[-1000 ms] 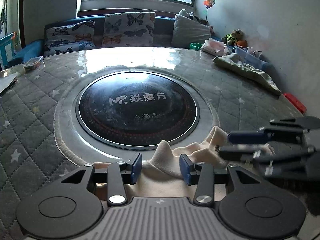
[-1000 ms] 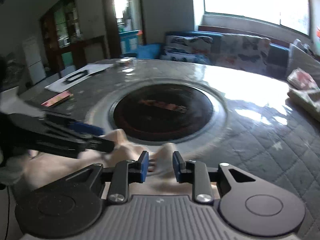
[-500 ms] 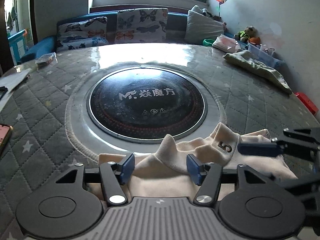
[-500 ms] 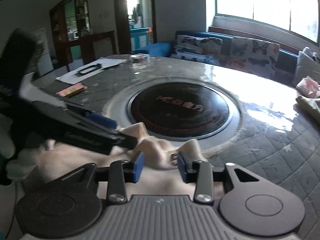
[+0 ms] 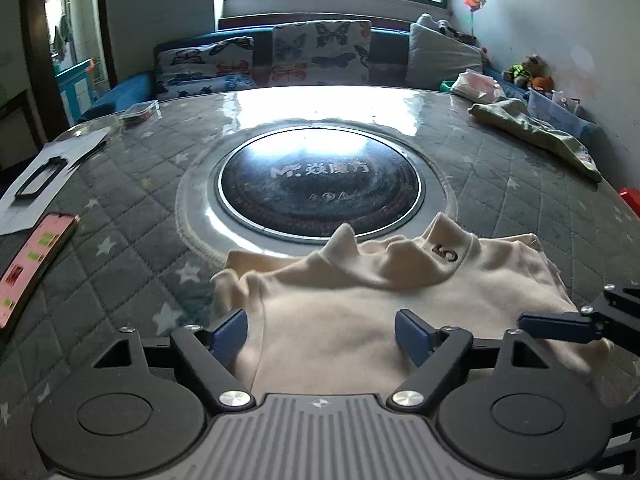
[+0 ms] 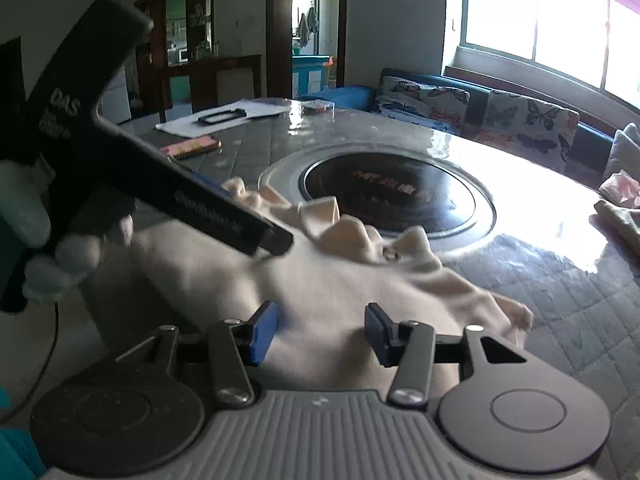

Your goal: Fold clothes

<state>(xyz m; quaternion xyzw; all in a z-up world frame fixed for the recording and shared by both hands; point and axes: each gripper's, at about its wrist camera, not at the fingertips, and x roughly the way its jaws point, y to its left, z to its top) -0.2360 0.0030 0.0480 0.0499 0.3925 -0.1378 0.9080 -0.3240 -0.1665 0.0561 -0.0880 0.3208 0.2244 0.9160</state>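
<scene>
A cream top with a "5" on its collar lies rumpled at the near side of the round quilted table. My left gripper hovers over the top's body, its jaws opening. The cloth lies under them and the pads press nothing. My right gripper stands the same way over the cloth, jaws opening, nothing pinched. In the left wrist view the right gripper's blue fingertip reaches in from the right. In the right wrist view the left gripper's black finger crosses from the upper left, held by a gloved hand.
A black round hotplate sits in the table's middle. A pink phone and a paper sheet with a black frame lie at the left. A green garment lies at the far right edge. A sofa with butterfly cushions stands behind.
Both grippers have let go of the bunched cloth, spread wider and drawn back toward the table's near edge. The top has dropped and now shows its collar.
</scene>
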